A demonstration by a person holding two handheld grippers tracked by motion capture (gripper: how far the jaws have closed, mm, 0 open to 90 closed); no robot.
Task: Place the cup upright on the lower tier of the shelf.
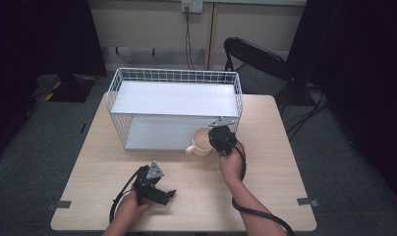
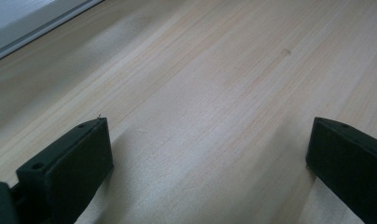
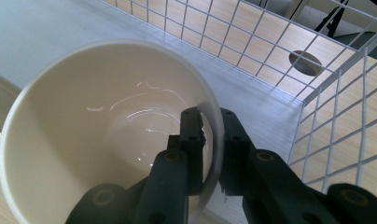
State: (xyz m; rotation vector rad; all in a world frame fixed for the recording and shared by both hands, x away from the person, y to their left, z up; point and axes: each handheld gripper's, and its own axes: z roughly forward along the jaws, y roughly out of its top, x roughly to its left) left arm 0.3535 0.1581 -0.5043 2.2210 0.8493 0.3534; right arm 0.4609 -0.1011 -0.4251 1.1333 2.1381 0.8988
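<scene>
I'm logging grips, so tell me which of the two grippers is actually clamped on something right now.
The right gripper, pinching the cream mug rim at the wire rack. The left gripper lies open over bare table.

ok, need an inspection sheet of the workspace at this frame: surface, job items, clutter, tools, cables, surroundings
Surface: light wood table, bare where the left tool rests.
Job's things: cream mug, empty, at the front right of the white wire shelf rack, handle pointing left in the high view.
Clutter: nothing seen.
Tools: right tool shut on the mug's rim, one jaw inside, one outside; left tool low over the table, jaws wide, nothing between them.
Cables: a black cable trails from the right tool along the forearm; another loops from the left tool.
Surroundings: grey carpet, black folding chair behind the table, wall socket with a lead.
</scene>
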